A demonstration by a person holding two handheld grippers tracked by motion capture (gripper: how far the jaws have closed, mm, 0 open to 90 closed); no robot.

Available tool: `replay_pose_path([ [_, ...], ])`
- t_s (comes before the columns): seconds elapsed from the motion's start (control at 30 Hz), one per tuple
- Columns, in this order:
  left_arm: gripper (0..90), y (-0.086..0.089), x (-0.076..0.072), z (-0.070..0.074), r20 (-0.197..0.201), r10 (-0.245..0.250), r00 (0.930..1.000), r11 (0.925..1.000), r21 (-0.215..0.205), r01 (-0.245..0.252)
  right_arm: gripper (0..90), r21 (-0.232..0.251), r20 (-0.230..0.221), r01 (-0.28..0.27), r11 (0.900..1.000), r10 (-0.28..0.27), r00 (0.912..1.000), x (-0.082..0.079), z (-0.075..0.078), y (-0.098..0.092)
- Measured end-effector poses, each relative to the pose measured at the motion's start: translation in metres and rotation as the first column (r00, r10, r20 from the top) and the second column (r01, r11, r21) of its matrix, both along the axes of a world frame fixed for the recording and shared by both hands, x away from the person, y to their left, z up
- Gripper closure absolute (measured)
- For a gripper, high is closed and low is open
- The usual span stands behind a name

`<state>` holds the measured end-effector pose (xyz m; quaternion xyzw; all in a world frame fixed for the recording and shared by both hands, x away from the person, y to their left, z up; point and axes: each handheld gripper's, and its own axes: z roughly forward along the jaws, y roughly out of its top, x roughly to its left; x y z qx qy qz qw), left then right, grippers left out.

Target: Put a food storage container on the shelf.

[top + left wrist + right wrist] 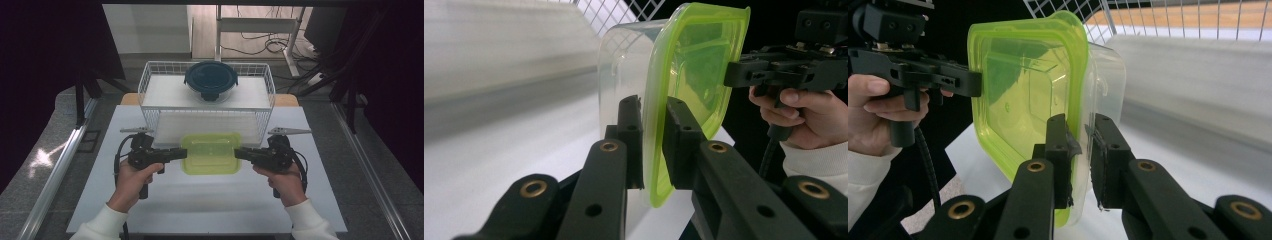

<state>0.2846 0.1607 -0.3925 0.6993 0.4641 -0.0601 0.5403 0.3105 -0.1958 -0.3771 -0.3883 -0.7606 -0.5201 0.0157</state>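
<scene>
A rectangular clear tub with a lime-green lid (211, 152) hangs level just in front of the wire basket and seems to be a little off the white tabletop (210, 200). My left gripper (184, 153) is shut on the lid's left rim, and my right gripper (237, 152) is shut on its right rim. In the left gripper view the jaws (654, 107) pinch the green rim of the tub (694, 65), and the right gripper (736, 75) grips the far edge. In the right gripper view the jaws (1082, 122) clamp the rim of the tub (1023, 85), opposite the left gripper (973, 82).
A white wire basket (145, 80) stands at the back of the table, directly behind the tub. A round glass container with a dark blue lid (211, 80) sits inside it. Metal rails run along both sides of the table, with cables and a desk frame beyond.
</scene>
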Motion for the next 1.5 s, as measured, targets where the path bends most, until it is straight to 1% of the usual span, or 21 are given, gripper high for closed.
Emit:
replay_pose_path([
  [0.07, 79.6, 0.001, 0.002, 0.003, 0.005, 0.003, 1.0000, 1.0000, -0.003, -0.003, 78.8, 0.005, 0.005, -0.002, 1.000, 0.002, 1.0000, 0.001, 0.005, 0.000],
  [0.27, 79.6, 0.002, 0.009, 0.015, 0.031, 0.004, 0.9995, 0.9999, -0.012, -0.003, 78.7, -0.003, 0.040, -0.004, 1.000, 0.004, 0.9992, 0.006, 0.019, 0.002],
  [0.37, 79.6, 0.004, 0.015, 0.019, 0.030, 0.002, 0.9996, 0.9998, -0.020, -0.001, 78.7, -0.001, 0.044, -0.004, 1.000, 0.004, 0.9990, 0.011, 0.025, 0.003],
  [0.4, 79.7, 0.003, 0.016, 0.021, 0.031, 0.002, 0.9995, 0.9998, -0.019, -0.002, 78.7, 0.002, 0.046, -0.003, 1.000, 0.003, 0.9989, 0.012, 0.026, 0.003],
  [0.53, 79.5, 0.004, 0.021, 0.029, 0.060, -0.009, 0.9982, 1.0000, 0.003, 0.009, 78.8, -0.003, 0.054, -0.003, 1.000, 0.003, 0.9985, 0.018, 0.030, 0.004],
  [0.7, 79.5, 0.005, 0.027, 0.037, 0.065, -0.007, 0.9979, 0.9999, 0.009, 0.006, 78.8, -0.002, 0.058, 0.002, 1.000, -0.002, 0.9983, 0.024, 0.037, 0.004],
  [0.77, 79.5, 0.005, 0.029, 0.041, 0.066, -0.008, 0.9978, 1.0000, 0.005, 0.008, 78.8, -0.002, 0.060, 0.002, 1.000, -0.001, 0.9982, 0.026, 0.040, 0.004],
  [0.93, 79.6, 0.004, 0.033, 0.052, 0.085, -0.007, 0.9964, 1.0000, 0.002, 0.007, 78.9, 0.017, 0.075, 0.005, 1.000, -0.007, 0.9972, 0.028, 0.053, 0.003],
  [1.13, 79.6, 0.005, 0.042, 0.071, 0.108, -0.011, 0.9941, 0.9999, -0.003, 0.011, 79.0, 0.029, 0.100, 0.009, 1.000, -0.012, 0.9949, 0.033, 0.069, 0.003],
  [1.3, 79.6, 0.007, 0.051, 0.083, 0.111, -0.006, 0.9938, 0.9999, -0.011, 0.007, 79.0, 0.027, 0.109, 0.010, 1.000, -0.013, 0.9939, 0.042, 0.083, 0.005],
  [1.43, 79.7, 0.009, 0.060, 0.089, 0.107, -0.004, 0.9943, 0.9999, -0.014, 0.005, 79.0, 0.027, 0.113, 0.012, 1.000, -0.015, 0.9935, 0.050, 0.091, 0.006],
  [1.5, 79.7, 0.009, 0.064, 0.092, 0.105, -0.003, 0.9944, 0.9997, -0.022, 0.005, 79.0, 0.031, 0.114, 0.014, 0.999, -0.017, 0.9933, 0.053, 0.095, 0.007],
])
